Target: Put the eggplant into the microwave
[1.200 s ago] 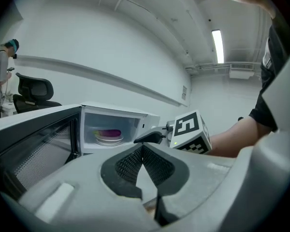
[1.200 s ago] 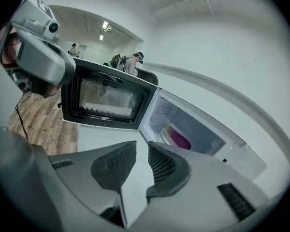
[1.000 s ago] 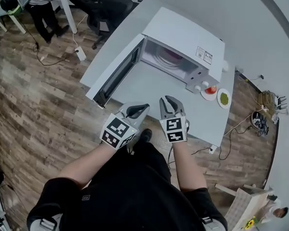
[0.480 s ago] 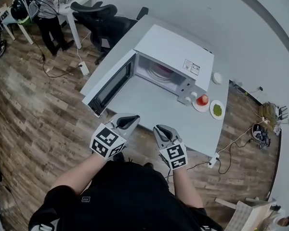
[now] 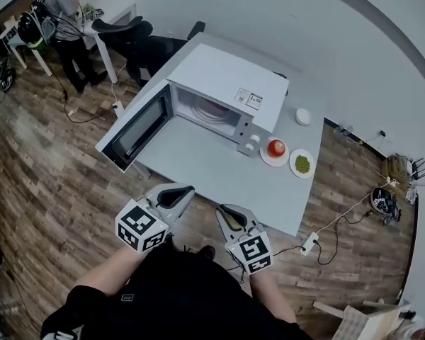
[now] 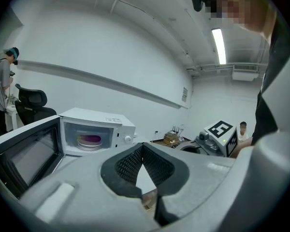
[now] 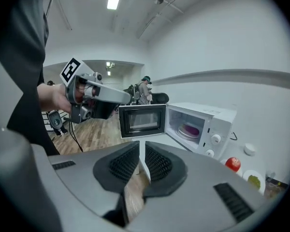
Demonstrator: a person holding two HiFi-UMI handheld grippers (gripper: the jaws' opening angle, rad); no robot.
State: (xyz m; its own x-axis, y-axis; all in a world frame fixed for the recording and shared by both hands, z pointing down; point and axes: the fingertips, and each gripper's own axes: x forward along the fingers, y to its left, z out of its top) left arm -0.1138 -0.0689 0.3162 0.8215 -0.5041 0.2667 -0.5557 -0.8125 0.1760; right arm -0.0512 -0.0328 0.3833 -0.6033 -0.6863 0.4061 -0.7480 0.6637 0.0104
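Note:
The white microwave [image 5: 223, 76] stands on the grey table [image 5: 212, 172] with its door [image 5: 133, 132] swung wide open to the left. Inside, the purple eggplant [image 5: 214, 109] lies on the turntable plate; it also shows as the purple eggplant [image 6: 90, 139] in the left gripper view and the purple eggplant [image 7: 189, 129] in the right gripper view. Both grippers hang off the table's near edge, close to my body. The left gripper [image 5: 185, 190] is shut with nothing in it, its left gripper [image 6: 142, 148] pads meeting at the tips. The right gripper [image 5: 222, 210] is shut and holds nothing.
Right of the microwave sit a red tomato [image 5: 275, 148] on a small plate, a green item on a plate [image 5: 302, 164] and a small white cup [image 5: 303, 116]. A black chair [image 5: 138, 37] and a person [image 5: 60, 13] are beyond the table. A power strip [image 5: 312, 243] lies on the wooden floor.
Both grippers have drawn back from the table's near edge toward my body and slightly left. The view has pulled away, so the microwave sits farther off.

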